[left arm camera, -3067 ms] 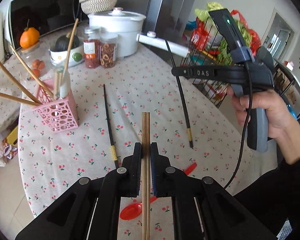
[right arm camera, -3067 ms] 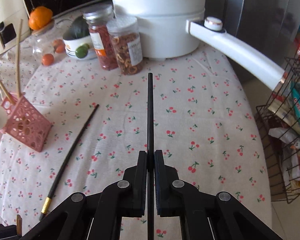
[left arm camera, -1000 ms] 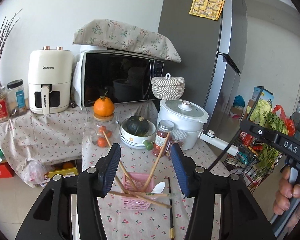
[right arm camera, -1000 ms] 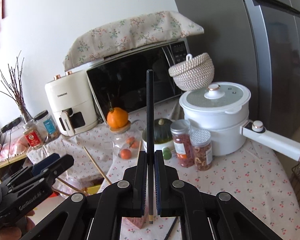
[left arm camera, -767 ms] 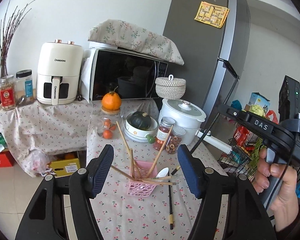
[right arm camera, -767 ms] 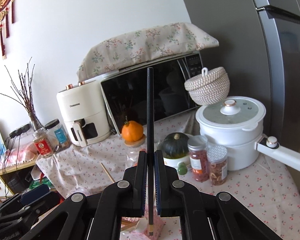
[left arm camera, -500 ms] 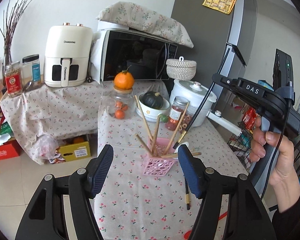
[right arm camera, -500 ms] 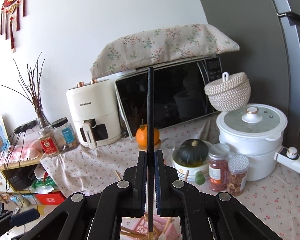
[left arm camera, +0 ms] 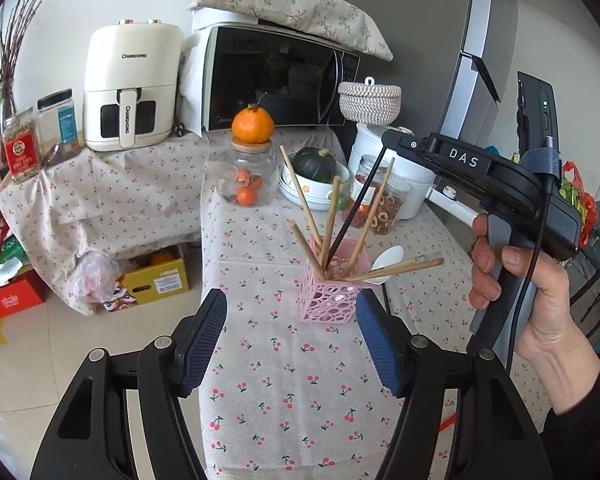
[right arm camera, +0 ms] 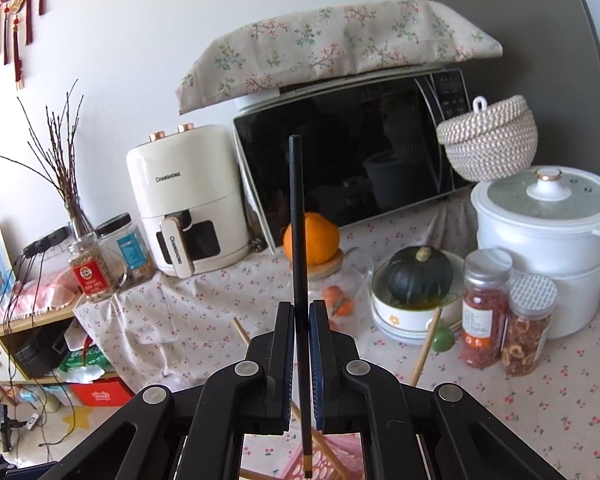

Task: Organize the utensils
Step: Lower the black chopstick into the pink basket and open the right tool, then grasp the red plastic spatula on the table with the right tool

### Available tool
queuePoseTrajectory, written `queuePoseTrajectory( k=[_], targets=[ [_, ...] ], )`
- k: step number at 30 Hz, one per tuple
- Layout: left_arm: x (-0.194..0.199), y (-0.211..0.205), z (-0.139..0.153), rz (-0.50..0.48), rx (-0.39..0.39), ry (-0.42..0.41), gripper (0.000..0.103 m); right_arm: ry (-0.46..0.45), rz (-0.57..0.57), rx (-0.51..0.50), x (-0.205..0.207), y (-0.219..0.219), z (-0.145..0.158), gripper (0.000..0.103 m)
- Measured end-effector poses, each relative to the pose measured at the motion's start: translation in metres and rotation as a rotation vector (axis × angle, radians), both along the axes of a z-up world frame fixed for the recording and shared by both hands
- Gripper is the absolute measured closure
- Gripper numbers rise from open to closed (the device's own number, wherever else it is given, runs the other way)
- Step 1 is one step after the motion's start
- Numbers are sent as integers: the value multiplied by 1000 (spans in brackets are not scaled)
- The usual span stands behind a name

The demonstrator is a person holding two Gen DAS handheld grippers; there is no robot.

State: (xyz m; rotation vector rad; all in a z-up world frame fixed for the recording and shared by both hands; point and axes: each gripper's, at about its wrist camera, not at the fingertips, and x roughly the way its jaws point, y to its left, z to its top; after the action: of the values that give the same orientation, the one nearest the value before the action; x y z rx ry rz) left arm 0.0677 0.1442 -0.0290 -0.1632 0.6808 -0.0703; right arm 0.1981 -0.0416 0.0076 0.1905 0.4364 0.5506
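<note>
A pink perforated holder (left arm camera: pixel 332 300) stands on the cherry-print table with several wooden chopsticks (left arm camera: pixel 328 220) and a white spoon (left arm camera: pixel 388 260) in it. My right gripper (left arm camera: pixel 388 146) hangs above it at the right, held by a hand. Its jaws are opening: the black chopstick (right arm camera: pixel 299 240) stands between them, slightly tilted, with narrow gaps at the pads. The black chopstick (left arm camera: pixel 356 208) slants down with its lower end inside the holder (right arm camera: pixel 332 460). My left gripper (left arm camera: pixel 292 320) is open and empty, just in front of the holder.
Behind the holder stand two spice jars (left arm camera: pixel 384 208), a white pot (left arm camera: pixel 380 148), a bowl with a green squash (left arm camera: pixel 314 164) and a glass jar (left arm camera: pixel 246 184) topped by an orange. The table's left edge (left arm camera: pixel 202 280) drops to the floor. A red spoon (left arm camera: pixel 446 424) lies near right.
Both grippers came lower and closer to the holder. The black chopstick's lower end went into the holder and it now tilts between the right jaws. The left jaws widened.
</note>
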Motion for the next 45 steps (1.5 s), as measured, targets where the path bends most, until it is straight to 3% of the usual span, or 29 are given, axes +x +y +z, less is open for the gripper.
queuePoseTrajectory(
  k=[2,4,9,13,20,29,30,33,36,40,45],
  targets=[
    [2,-2,-2,-3,3,13,33,23,13,10,1,-3,-3,80],
    [4,-4,-5,-5,5,30,33,22,2,24,-5,-12,3,45],
    [8,-13,-18,-30,-29,86,27,21,-32,30,-16,-31,18,23],
    [12,-24,-40,-68,-60,156,25,17,-54,24,-29,-55,30,13],
    [15,-47,-79,-110,-53,302,25,68,-134,-114,-50,-99,10,11],
    [16,-65,-108,-133,14,441,25,303,-167,-293,-76,-134,-47,11],
    [16,-66,-112,-129,21,467,25,368,-176,-330,-84,-137,-59,11],
    [14,-63,-122,-105,0,529,25,447,-194,-355,-92,-142,-74,11],
    [12,-59,-128,-99,-56,561,25,613,-223,-345,-102,-150,-103,11],
    [7,-57,-133,-96,-80,580,25,830,-248,-259,-117,-160,-141,11],
    [1,-56,-130,-113,-114,574,25,948,-321,-209,-135,-150,-167,11]
  ],
)
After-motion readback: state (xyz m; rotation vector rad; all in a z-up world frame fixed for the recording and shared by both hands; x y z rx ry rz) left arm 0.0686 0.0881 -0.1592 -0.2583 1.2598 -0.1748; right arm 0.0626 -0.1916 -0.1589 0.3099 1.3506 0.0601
